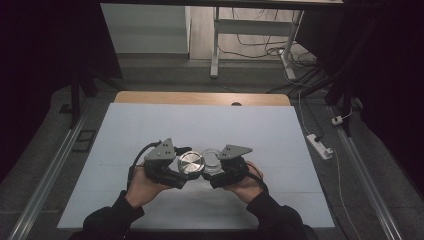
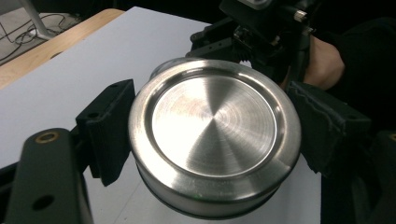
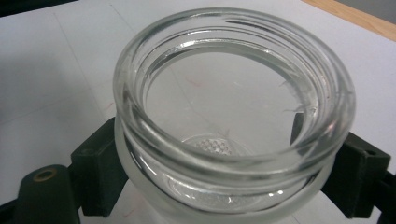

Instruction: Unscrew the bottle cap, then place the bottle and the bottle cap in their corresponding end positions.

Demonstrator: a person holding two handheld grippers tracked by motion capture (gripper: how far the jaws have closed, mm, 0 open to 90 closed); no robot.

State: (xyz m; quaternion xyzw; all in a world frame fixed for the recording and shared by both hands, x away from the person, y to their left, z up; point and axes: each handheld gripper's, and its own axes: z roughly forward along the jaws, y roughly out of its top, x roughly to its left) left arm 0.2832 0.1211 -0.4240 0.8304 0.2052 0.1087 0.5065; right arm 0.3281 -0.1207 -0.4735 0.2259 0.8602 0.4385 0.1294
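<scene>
- High view: left tongs (image 1: 186,167) hold the steel lid (image 1: 191,163); right tongs (image 1: 216,169) hold the glass jar (image 1: 212,159). Both are above the white surface (image 1: 150,130), just beside each other.
- Left gripper view: pads (image 2: 109,126) clamp the lid's rim, flat face showing. Judgement: keep the lid level before mating.
- Right gripper view: jaws clasp the jar below its open mouth. Judgement: align the centres, then turn gently.

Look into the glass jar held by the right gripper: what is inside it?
The glass jar looks empty: through its open mouth only the clear base and the white table beneath show. The lower wall, between the right gripper jaws, is frosted and hides little.
</scene>
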